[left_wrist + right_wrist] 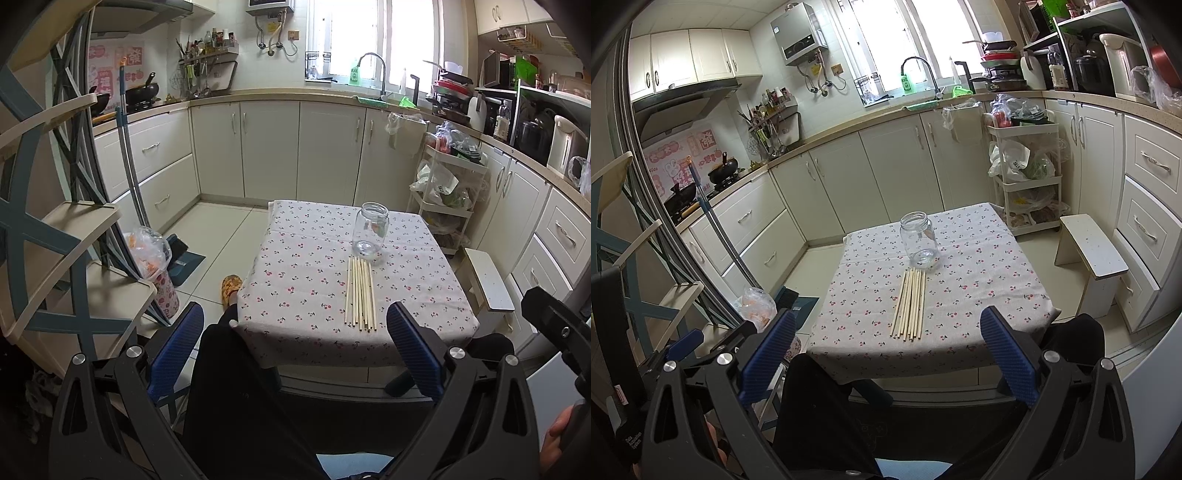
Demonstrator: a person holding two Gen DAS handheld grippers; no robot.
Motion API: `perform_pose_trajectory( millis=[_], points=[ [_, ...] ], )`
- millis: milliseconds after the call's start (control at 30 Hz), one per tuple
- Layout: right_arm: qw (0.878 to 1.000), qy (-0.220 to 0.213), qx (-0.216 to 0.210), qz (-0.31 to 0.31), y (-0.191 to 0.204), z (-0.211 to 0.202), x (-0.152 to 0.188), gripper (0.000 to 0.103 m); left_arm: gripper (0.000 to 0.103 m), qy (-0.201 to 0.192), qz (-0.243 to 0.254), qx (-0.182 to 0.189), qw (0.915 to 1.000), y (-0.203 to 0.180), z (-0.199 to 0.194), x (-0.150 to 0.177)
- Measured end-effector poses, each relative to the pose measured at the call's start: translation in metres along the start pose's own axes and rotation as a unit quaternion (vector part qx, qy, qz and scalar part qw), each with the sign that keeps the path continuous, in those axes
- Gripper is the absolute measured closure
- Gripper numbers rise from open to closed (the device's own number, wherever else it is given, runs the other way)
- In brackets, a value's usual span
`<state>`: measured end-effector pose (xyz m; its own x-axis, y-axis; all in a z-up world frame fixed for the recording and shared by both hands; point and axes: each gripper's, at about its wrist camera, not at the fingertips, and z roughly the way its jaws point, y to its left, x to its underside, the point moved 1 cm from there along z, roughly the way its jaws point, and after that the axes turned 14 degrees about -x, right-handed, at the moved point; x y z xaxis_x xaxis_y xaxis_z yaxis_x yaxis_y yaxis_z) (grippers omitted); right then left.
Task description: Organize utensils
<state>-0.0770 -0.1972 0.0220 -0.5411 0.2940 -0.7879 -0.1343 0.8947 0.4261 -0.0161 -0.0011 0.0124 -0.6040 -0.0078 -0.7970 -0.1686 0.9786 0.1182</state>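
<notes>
Several pale wooden chopsticks [360,293] [910,304] lie side by side on a small table with a cherry-print cloth [295,258] [979,266]. Just behind them an empty clear glass jar [370,229] [919,239] stands upright. My left gripper [295,325] is open, held back from the table's near edge, nothing between its blue pads. My right gripper [888,328] is also open and empty, likewise short of the table. In the left wrist view the right gripper's black body [554,328] shows at the right edge with a hand below it.
A person's black-clad legs [236,387] and a yellow slipper [231,286] sit under the table's left side. A white stool [1089,254] stands right of the table, a white trolley [1027,177] behind it. A shelf rack [74,240], mop and dustpan [184,258] are at left.
</notes>
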Motion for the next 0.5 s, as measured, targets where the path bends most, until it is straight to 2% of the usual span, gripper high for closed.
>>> perform_pose_trajectory(
  millis=[500],
  points=[
    [1.0,0.001,0.001,0.001,0.0002,0.0029,-0.0004,0.007,0.008,0.0,0.0,-0.001,1.0,-0.0009,0.0002,0.0007]
  ],
)
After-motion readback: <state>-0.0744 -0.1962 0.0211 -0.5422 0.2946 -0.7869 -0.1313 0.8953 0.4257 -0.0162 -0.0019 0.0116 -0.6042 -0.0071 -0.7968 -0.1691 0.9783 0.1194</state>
